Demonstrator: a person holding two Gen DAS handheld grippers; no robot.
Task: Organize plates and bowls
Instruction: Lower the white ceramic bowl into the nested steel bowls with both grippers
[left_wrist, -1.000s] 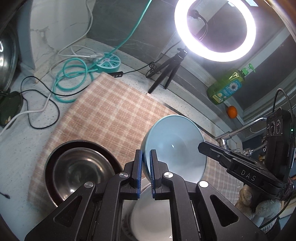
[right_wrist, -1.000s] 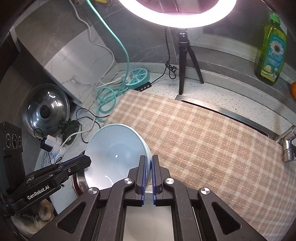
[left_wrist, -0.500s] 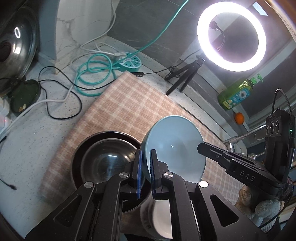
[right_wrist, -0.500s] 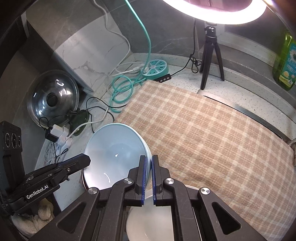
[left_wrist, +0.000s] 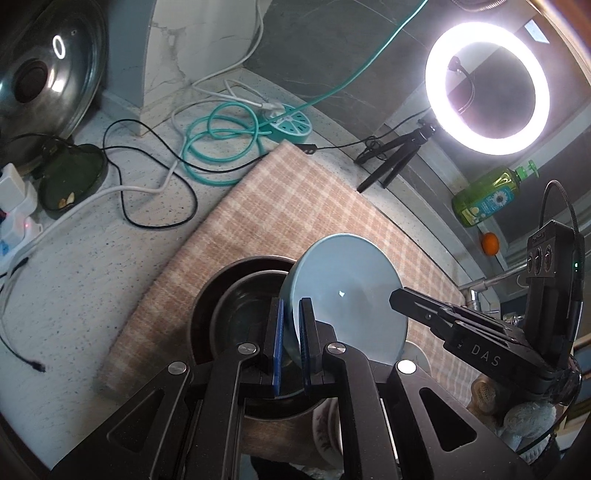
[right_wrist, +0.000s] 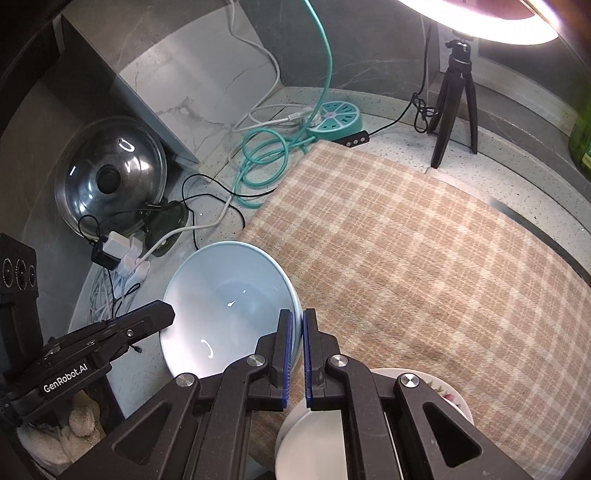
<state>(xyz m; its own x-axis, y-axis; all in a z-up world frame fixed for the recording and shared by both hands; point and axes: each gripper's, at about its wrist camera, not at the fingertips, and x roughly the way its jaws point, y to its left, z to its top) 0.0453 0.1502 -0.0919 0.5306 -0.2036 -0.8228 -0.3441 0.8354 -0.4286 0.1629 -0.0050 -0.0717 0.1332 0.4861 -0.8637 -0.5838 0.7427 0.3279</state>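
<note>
The light blue bowl (left_wrist: 347, 295) is pinched at opposite rims by the left gripper (left_wrist: 291, 343) and the right gripper (right_wrist: 294, 354). It's held tilted just above and right of the steel bowl (left_wrist: 243, 306) nested in a dark dish (left_wrist: 207, 295), so a leftward lowering is probably what's called for.

The blue bowl (left_wrist: 347, 295) has shifted left over the steel bowl (left_wrist: 243, 299).

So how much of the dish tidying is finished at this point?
Some nesting looks done: a steel bowl sits inside a dark bowl on the checked cloth. In hand: the light blue bowl, pinched at its rim by the left gripper and right gripper, raised beside that stack. Left: setting it down, plus the white floral dishes.
</note>
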